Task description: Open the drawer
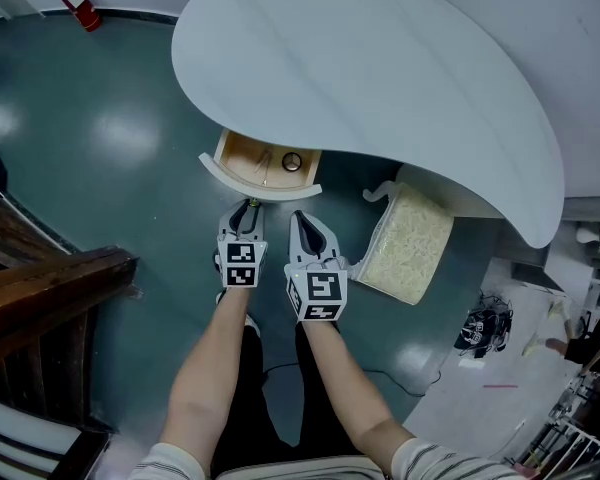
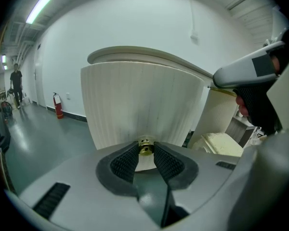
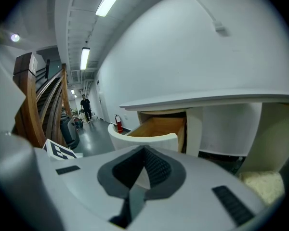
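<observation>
1. Drawer (image 1: 263,161) sits under the white curved worktop (image 1: 380,68), pulled partway out. Wood inside shows, w/ a small round item (image 1: 292,162) in it.
2. Drawer's curved white front (image 1: 265,190) faces the person; brass knob (image 2: 145,147) at its centre.
3. L gripper (image 1: 248,208): clenched on the knob, one ribbed pad each side of it.
4. R gripper (image 1: 298,218): just beside the L one, off the drawer front. Jaw tips together, nothing btwn them.
5. Cream cushioned seat (image 1: 410,243) on the floor, R of the drawer.
6. Red fire extinguisher (image 1: 80,6) at the far wall.
</observation>
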{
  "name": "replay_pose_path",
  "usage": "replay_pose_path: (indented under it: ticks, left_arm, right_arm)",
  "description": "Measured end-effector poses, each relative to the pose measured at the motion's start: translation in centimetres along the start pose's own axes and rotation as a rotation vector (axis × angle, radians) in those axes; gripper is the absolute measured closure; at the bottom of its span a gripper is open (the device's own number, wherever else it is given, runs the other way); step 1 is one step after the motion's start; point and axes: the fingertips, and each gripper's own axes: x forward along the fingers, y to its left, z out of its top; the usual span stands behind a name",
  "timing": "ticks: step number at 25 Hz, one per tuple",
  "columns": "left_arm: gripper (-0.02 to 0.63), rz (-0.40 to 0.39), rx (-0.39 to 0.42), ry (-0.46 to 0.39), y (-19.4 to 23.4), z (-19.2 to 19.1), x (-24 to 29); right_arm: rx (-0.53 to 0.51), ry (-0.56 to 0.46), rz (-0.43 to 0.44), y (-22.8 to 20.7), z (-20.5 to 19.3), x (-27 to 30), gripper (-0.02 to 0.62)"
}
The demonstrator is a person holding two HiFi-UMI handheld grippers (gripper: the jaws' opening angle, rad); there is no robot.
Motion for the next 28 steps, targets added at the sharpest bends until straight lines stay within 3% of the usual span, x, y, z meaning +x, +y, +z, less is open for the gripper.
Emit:
replay_pose_path:
  ticks: [28]
  left_arm:
    - [0.508, -0.018, -0.036, 0.096, -0.2, -3.9, -4.4]
  right_arm:
    - [0.027, 0.059, -0.011, 4.1, -1.8, -3.3, 0.583]
